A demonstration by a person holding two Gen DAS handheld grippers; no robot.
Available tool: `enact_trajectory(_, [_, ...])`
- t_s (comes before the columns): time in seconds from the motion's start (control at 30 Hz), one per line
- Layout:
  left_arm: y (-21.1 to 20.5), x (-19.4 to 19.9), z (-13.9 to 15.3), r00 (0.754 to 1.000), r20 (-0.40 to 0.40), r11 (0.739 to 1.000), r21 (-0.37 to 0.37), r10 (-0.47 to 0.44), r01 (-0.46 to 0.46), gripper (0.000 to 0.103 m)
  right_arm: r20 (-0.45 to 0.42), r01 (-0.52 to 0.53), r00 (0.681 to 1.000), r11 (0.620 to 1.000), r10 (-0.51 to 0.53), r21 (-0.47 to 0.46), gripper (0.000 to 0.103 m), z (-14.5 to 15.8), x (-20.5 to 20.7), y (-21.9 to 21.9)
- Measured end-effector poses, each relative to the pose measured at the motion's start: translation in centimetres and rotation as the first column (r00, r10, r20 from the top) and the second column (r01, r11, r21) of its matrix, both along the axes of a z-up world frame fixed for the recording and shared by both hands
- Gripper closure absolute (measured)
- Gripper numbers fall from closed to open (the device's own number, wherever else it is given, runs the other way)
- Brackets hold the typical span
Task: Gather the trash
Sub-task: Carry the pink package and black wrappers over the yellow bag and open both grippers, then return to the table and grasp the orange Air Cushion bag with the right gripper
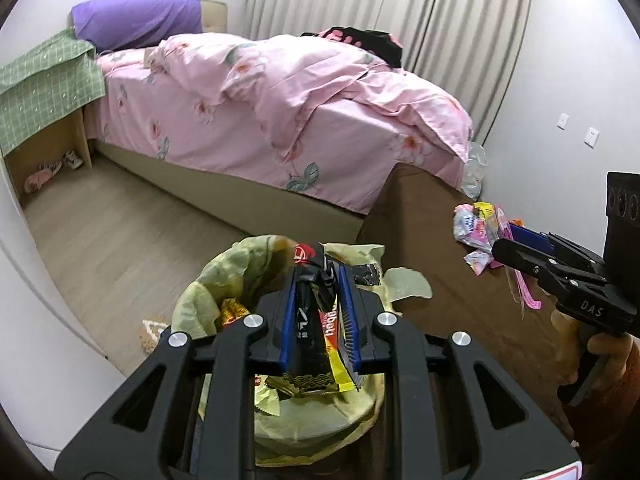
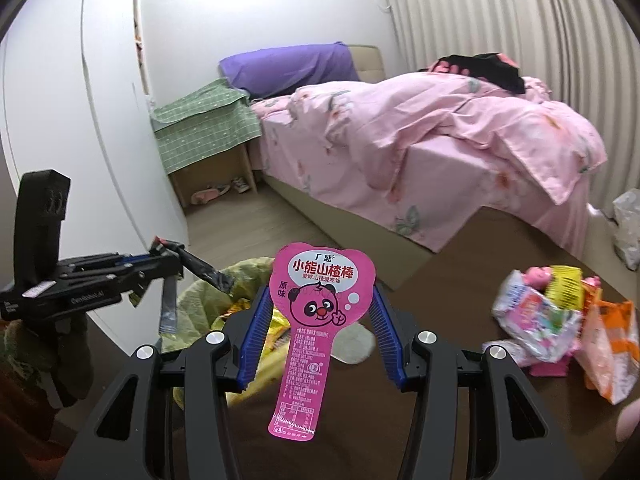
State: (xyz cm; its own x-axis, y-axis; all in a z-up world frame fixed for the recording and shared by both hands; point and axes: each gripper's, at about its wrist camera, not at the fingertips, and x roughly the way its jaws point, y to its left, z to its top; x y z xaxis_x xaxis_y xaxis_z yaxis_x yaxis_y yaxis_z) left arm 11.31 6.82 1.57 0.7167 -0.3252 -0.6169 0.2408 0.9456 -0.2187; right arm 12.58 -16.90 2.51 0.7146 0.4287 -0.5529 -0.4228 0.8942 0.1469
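My left gripper is shut on a bundle of black, red and yellow wrappers and holds it right above the trash bin lined with a yellow-green bag. The same gripper shows at the left of the right wrist view. My right gripper has its jaws wide apart, and a pink bear-print wrapper stands between them, touching neither pad clearly. It hovers over the brown table beside the bin. In the left wrist view the right gripper is near the trash pile.
A pile of pink, yellow and orange wrappers lies on the table's right, also seen in the left wrist view. A bed with a pink duvet stands behind. A green-covered nightstand is at far left. A clear plastic bag sits right.
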Motion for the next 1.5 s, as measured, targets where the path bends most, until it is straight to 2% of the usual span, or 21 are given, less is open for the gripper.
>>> enact_trajectory(0.13, [0.9,0.5,-1.0,1.000,-0.028,1.000,-0.009,0.009,-0.010,0.084,-0.032,-0.053,0.998,0.998,0.053,0.023,0.056,-0.7,1.3,1.5])
enact_trajectory(0.53, [2.6,2.8,-5.7,0.990,-0.138,0.998,-0.045,0.035,-0.041,0.084,-0.116,-0.166,0.979,0.986,0.166,0.012,0.056,-3.8,5.4,6.4])
enact_trajectory(0.73, [4.0,2.8,-6.8,0.983,-0.171,0.996,-0.052,0.058,-0.068,0.084,-0.168,-0.185,0.969,0.983,0.184,0.010,0.056,-5.7,6.4,7.7])
enact_trajectory(0.93, [4.5,2.6,-7.3,0.982,-0.176,0.995,-0.050,0.072,-0.082,0.084,-0.182,-0.187,0.965,0.982,0.188,0.024,0.056,-6.3,6.7,8.0])
enact_trajectory(1.0, [4.6,2.6,-7.3,0.982,-0.177,0.995,-0.068,0.065,-0.078,0.076,-0.193,-0.189,0.962,0.981,0.195,0.049,0.055,-6.6,7.1,7.9])
enact_trajectory(1.03, [4.9,2.6,-7.3,0.982,-0.176,0.993,-0.089,0.062,-0.079,0.071,-0.199,-0.189,0.960,0.980,0.197,0.061,0.046,-6.8,7.2,7.7])
enact_trajectory(1.07, [5.1,2.6,-7.3,0.983,-0.175,0.992,-0.101,0.063,-0.081,0.056,-0.203,-0.187,0.959,0.980,0.197,0.071,0.039,-6.9,7.2,7.6])
enact_trajectory(1.1, [5.2,2.6,-7.2,0.983,-0.175,0.990,-0.115,0.060,-0.081,0.047,-0.207,-0.188,0.957,0.979,0.202,0.085,0.039,-7.0,7.3,7.4])
enact_trajectory(1.27, [5.4,2.3,-6.2,0.981,-0.170,0.987,-0.117,0.091,-0.112,0.043,-0.191,-0.159,0.967,0.984,0.171,0.078,0.035,-6.3,6.6,6.4])
enact_trajectory(1.5, [3.7,2.2,-3.2,0.991,-0.081,0.988,-0.101,0.108,-0.116,0.042,-0.145,-0.049,0.988,0.996,0.059,0.071,0.035,-4.8,4.6,1.6])
